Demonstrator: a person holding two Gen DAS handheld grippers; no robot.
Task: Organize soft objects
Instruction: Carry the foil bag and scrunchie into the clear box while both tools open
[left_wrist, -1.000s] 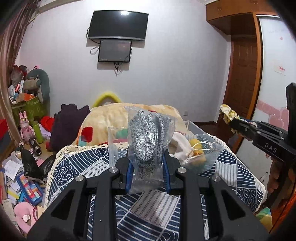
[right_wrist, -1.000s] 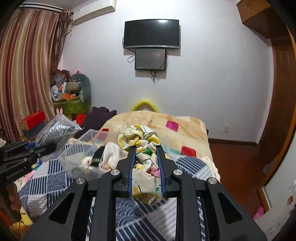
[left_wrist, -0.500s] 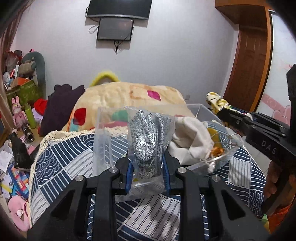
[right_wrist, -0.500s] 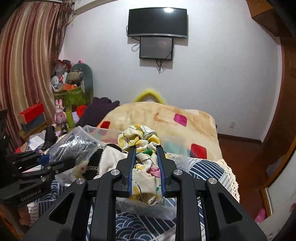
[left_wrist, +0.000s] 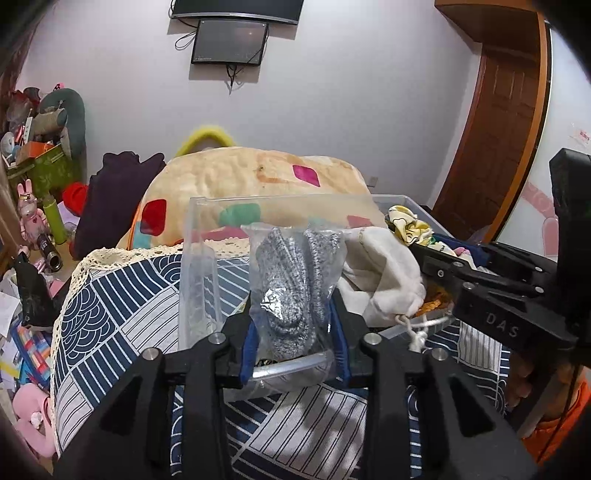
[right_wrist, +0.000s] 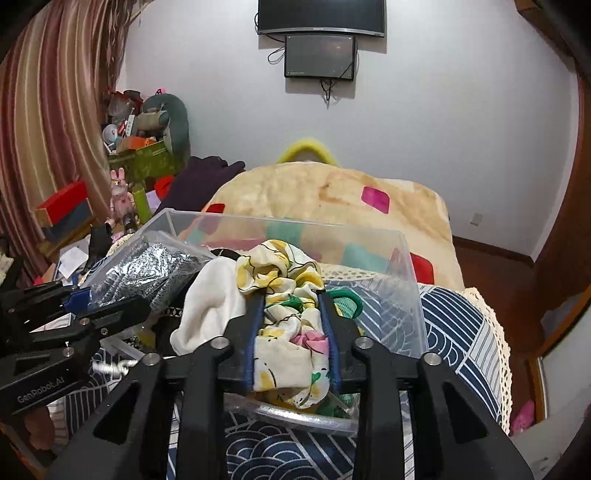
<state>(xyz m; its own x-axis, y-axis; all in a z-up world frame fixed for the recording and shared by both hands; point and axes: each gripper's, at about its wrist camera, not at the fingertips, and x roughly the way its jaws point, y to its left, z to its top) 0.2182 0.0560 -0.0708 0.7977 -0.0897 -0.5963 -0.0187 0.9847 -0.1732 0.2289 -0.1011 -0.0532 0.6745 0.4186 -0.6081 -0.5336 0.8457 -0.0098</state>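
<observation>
My left gripper (left_wrist: 293, 325) is shut on a clear bag of grey knitted socks (left_wrist: 295, 280) and holds it over the near edge of a clear plastic bin (left_wrist: 207, 266) on the bed. It also shows in the right wrist view (right_wrist: 85, 299), with the bag (right_wrist: 147, 266) at the bin's left side. My right gripper (right_wrist: 291, 325) is shut on a white floral cloth (right_wrist: 284, 291) with yellow and green print, held over the bin (right_wrist: 406, 295). In the left wrist view that gripper (left_wrist: 424, 251) holds the cloth (left_wrist: 408, 225) above the bin's right part. A cream drawstring pouch (left_wrist: 380, 273) lies inside.
The bin stands on a blue-and-white patterned bedspread (left_wrist: 122, 306). A beige blanket (left_wrist: 258, 173) with coloured patches is heaped behind it. Cluttered toys and boxes (left_wrist: 33, 206) crowd the floor at left. A wooden door (left_wrist: 502, 122) is at right. A green item (right_wrist: 345, 302) lies in the bin.
Both grippers have moved forward and down toward the bin; the sock bag and the floral cloth now hang over its inside instead of above the bedspread.
</observation>
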